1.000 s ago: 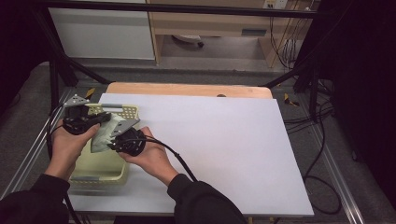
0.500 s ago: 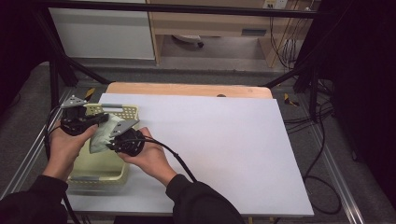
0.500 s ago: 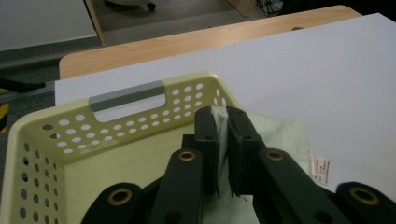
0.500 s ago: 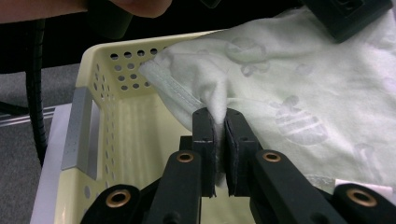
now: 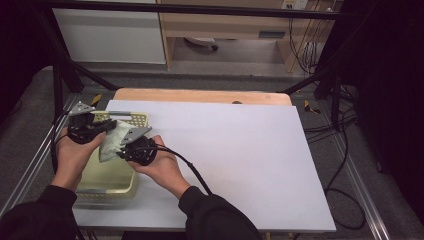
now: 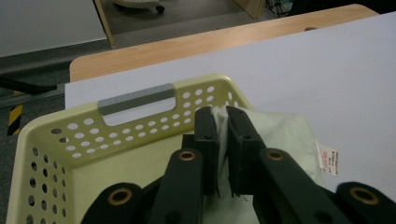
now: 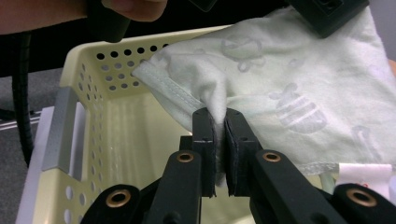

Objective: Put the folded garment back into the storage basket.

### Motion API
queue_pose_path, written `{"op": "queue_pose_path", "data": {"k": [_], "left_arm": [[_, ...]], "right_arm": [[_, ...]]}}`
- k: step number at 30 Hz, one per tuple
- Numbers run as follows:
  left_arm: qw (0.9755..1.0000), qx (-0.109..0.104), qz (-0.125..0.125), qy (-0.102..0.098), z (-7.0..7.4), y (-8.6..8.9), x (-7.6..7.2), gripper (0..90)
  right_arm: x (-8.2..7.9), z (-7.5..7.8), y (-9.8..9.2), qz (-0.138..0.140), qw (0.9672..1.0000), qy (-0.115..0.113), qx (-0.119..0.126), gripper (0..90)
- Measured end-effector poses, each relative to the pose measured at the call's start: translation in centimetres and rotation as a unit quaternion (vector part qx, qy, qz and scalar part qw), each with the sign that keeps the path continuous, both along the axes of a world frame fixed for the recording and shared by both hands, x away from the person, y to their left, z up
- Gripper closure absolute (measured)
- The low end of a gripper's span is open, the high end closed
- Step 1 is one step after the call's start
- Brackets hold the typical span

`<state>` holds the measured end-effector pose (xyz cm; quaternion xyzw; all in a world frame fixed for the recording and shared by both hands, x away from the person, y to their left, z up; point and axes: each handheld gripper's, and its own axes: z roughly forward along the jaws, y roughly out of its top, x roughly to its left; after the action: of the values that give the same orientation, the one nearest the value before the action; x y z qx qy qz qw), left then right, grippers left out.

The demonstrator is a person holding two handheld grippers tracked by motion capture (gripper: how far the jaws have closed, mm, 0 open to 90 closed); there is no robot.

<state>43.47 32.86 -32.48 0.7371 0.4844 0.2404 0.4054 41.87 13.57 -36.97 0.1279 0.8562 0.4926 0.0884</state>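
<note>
A pale green cloth (image 7: 289,88) (printed with faint animal shapes, a white label sewn at one edge) is hanging stretched between the two grippers, just above the near-right rim of the yellow basket (image 5: 107,182) and partly over its open inside. The left gripper (image 6: 223,140) is clamping one edge of the cloth between its jaws, above the far end of the basket near its grey handle (image 6: 136,99); the right gripper (image 7: 219,135) is pinching a bunched fold of the same cloth, a little to the right of the basket's right wall. Both are gripping tight, with fabric showing between the pads. The basket's floor is looking bare beneath the cloth. The basket is sitting at the left edge of the white table sheet (image 5: 260,165), whose wide surface is lying open to the basket's right. By my reading, the step in hand is lifting the cloth out of the basket; the next move is calling for both grippers carrying it together, rightward from the basket, holding firm until the trailing hem is clearing the rim.
</note>
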Motion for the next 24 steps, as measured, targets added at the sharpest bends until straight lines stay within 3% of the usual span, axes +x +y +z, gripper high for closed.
{"op": "queue_pose_path", "data": {"k": [5, 10, 18, 24], "left_arm": [[0.9999, -0.011, 0.001, 0.009, -0.2, 0.1, 0.1, 83.8], [0.9998, -0.01, 0.006, 0.016, -0.7, 0.2, 0.4, 83.8], [0.9997, 0.021, 0.008, 0.014, -1.2, 0.0, 0.5, 83.7], [0.9994, 0.022, 0.008, 0.024, -2.1, 0.2, 0.7, 83.5]], "right_arm": [[-0.1, -0.2, -0.1, 0.002, 1.0, -0.006, -0.004, 84.5], [0.3, -0.9, -0.3, -0.004, 0.9999, 0.011, 0.0, 84.5], [0.6, -1.2, -0.3, -0.008, 0.9999, 0.012, -0.005, 84.5], [0.5, -1.6, 0.4, -0.007, 0.9997, 0.018, -0.014, 84.5]]}}
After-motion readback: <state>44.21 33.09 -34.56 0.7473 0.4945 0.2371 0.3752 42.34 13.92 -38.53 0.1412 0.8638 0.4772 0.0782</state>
